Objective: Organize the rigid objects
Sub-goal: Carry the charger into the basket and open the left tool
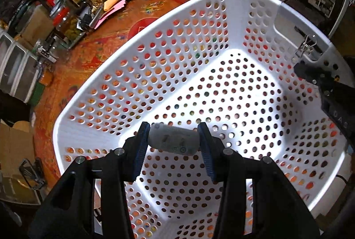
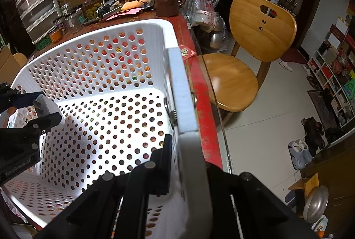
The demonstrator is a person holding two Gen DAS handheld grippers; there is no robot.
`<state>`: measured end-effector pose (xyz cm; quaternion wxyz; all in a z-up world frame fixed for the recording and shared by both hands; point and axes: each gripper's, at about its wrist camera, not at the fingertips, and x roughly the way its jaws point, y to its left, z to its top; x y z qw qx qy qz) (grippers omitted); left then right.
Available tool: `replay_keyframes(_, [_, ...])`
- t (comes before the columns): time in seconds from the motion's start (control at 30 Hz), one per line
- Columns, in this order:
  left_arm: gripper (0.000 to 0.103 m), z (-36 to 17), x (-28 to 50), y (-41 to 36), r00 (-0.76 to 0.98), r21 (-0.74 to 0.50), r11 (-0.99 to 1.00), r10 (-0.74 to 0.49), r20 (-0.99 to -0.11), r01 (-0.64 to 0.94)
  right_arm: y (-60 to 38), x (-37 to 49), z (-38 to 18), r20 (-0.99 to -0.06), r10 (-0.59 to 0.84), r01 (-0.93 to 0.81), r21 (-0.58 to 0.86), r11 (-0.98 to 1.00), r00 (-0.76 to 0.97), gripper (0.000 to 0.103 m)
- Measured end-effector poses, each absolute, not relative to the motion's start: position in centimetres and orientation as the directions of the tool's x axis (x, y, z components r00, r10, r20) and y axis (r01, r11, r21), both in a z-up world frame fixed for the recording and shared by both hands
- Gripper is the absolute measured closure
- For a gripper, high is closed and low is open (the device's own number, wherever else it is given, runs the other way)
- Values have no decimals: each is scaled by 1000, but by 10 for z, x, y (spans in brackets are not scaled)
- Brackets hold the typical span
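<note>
A: Left wrist view: the left gripper [image 1: 173,145] is clamped on a small grey bottle [image 1: 173,141], low in the centre of the frame. The bottle lies sideways, its long axis from left to right across the picture, one end against each blue pad.

B: And where is it against the basket?

A: It hangs over the inside of the white basket [image 1: 142,23], with the holed floor directly under it; I judge it does not touch the floor. So the coming move is mostly downward, then let go.

B: Which way does the bottle point?

A: I cannot tell which end is the cap, the label is blurred.

B: The other hand?

A: In the right wrist view the right gripper [image 2: 187,150] is closed on the basket's grey handle [image 2: 180,88] at the right wall, steadying it. The left gripper [image 2: 47,109] is the nearer one to the floor
</note>
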<state>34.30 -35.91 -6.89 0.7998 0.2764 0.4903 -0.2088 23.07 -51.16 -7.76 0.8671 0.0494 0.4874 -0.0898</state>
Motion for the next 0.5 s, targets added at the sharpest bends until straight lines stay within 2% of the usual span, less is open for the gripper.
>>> replay_keyframes(0.03, [41, -68, 342, -356, 433, 240, 756, -63, -899, 609, -511, 231, -78, -854, -108, 204, -2, 979, 509, 96])
replay_keyframes(0.1, [22, -64, 339, -355, 442, 240, 750, -77, -894, 617, -512, 231, -78, -854, -108, 204, -1, 979, 509, 96])
replay_keyframes(0.13, [15, -61, 336, -355, 454, 243, 745, -90, -886, 621, -511, 231, -78, -854, -107, 202, -2, 979, 509, 96])
replay_keyframes(0.3, [8, -50, 330, -345, 472, 233, 745, -123, -873, 625, -512, 231, -78, -854, -112, 203, -7, 979, 508, 96])
replay_keyframes(0.5, [8, -20, 319, -312, 539, 213, 774, -189, -821, 596, -512, 231, -77, -855, -115, 203, -12, 979, 505, 96])
